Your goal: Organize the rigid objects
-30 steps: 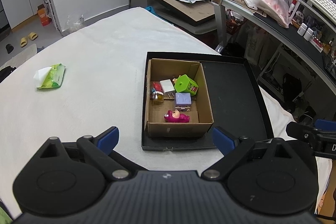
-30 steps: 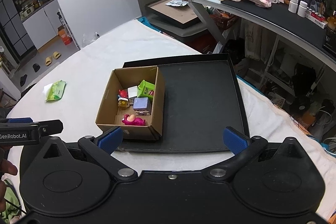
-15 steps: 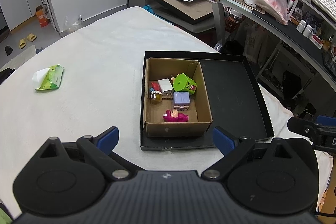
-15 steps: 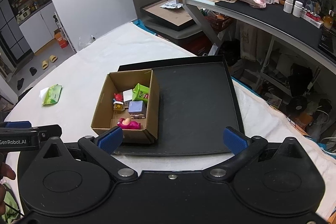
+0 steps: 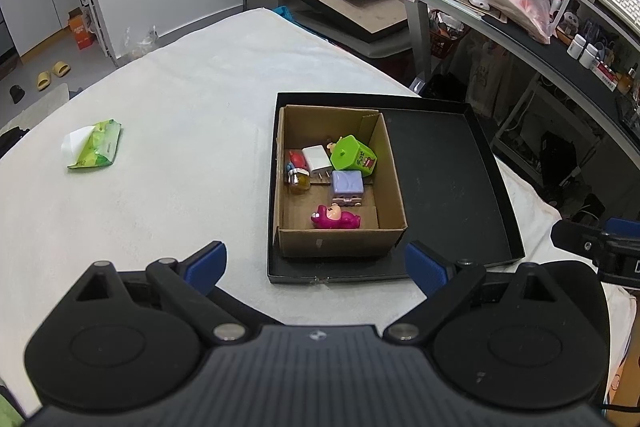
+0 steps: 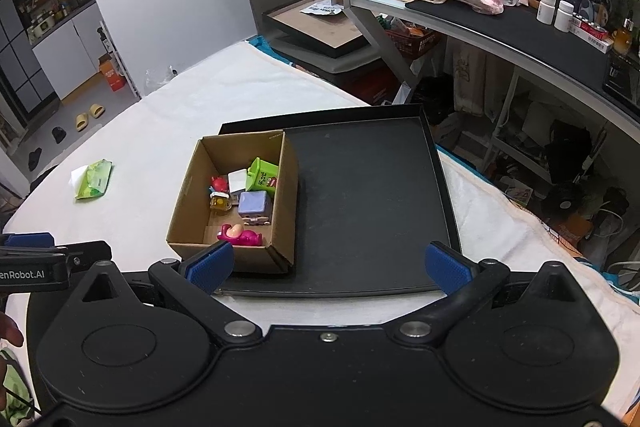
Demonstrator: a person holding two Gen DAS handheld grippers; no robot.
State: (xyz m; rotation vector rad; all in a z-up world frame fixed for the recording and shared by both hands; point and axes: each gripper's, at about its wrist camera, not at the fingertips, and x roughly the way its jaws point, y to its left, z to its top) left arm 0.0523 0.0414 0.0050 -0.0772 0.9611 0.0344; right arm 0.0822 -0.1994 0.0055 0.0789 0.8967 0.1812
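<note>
While small toys sit inside the cardboard box (image 5: 340, 183), box rests in left part of black tray (image 5: 448, 187) on white table (image 5: 180, 131). Left gripper (image 5: 316, 263) and right gripper (image 6: 328, 267) both spread wide, empty, near side. Green packet (image 5: 96, 147) far left.
</note>
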